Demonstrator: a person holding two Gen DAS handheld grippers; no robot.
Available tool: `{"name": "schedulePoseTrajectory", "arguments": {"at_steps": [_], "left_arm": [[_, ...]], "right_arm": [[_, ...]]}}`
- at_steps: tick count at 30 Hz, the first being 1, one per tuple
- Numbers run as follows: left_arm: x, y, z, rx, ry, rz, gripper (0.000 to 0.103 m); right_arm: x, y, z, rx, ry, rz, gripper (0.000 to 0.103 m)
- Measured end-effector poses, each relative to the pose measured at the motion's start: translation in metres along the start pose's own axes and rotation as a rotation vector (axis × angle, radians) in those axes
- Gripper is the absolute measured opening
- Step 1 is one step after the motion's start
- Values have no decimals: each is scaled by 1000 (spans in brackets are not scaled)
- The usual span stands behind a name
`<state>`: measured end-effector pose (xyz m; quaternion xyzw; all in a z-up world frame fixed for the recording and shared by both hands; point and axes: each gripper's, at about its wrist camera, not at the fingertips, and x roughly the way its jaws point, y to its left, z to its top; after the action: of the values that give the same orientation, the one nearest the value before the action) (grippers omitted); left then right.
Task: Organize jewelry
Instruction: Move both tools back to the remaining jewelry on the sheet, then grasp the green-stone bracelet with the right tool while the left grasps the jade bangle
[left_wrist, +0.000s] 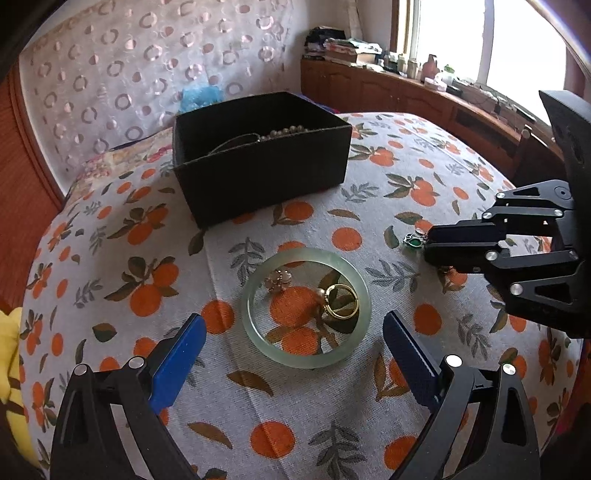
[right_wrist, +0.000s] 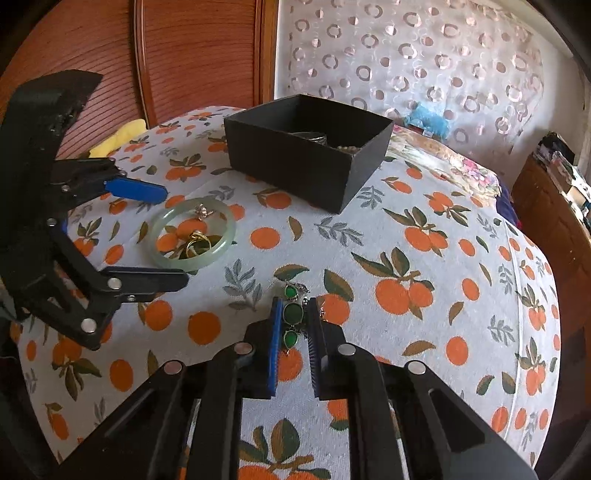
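Note:
A pale green jade bangle lies flat on the orange-print tablecloth, with a gold ring and a small pinkish brooch inside it. My left gripper is open, its blue pads either side of the bangle's near edge. My right gripper is shut on a green-stone bracelet that lies on the cloth; it also shows in the left wrist view. A black open box at the back holds a bead necklace.
The cloth-covered table curves away on all sides. A yellow object lies at its left edge. A wooden cabinet with clutter stands under the window. A patterned curtain hangs behind the box.

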<state>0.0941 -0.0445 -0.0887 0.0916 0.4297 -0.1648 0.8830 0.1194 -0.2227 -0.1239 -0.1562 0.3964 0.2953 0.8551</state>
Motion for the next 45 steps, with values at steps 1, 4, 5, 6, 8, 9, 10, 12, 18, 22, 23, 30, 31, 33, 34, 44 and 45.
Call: {"name": "schedulePoseTrajectory", "arguments": {"at_steps": [1,4,5,6,8,9,10,12,18,22,23,30,31,33,34,44,45], "left_arm": [[1,0,1,2,6,-2,93],[3,1,5,-2,9,1,93],[4,1,6,-5,10,1,93],[4,1,7,-5,10,-1,93],[5,0,9,-4,7,-9,93],[6,0,9,-2,6,-10,91],[6,-1,9,2,2,-2,87],[5,-2,10,6,-8,2,75],[-5,-2,9,-4,-46,-4,69],[-23,-2,8,-29,-101,-1,69],[-27,-2,8,-31,-113,1,69],[-49,1,13,-58,-177,14,69],[-51,3,13,-65,-185,16,69],[-53,6,16,-75,-195,20,69],[-55,8,17,-81,-201,22,69],[-60,21,26,-112,-226,31,69],[-60,22,27,-115,-229,29,69]], "right_arm": [[-2,-1,0,5,-7,1,14],[-13,-6,0,29,-41,9,14],[-17,-8,0,37,-54,11,14],[-21,-9,1,43,-65,8,14],[-28,-12,2,52,-85,3,14],[-31,-12,2,55,-93,1,14],[-33,-13,2,59,-99,0,14],[-36,-14,2,69,-106,1,14],[-38,-15,-1,82,-119,3,14],[-43,-14,-1,92,-135,8,14],[-45,-14,0,92,-141,10,14],[-52,-10,10,96,-176,33,14],[-52,-10,12,97,-180,37,14],[-50,-9,15,98,-184,47,14],[-49,-8,17,96,-185,51,14],[-49,-9,31,85,-197,77,14],[-50,-10,33,84,-199,79,14]]}}
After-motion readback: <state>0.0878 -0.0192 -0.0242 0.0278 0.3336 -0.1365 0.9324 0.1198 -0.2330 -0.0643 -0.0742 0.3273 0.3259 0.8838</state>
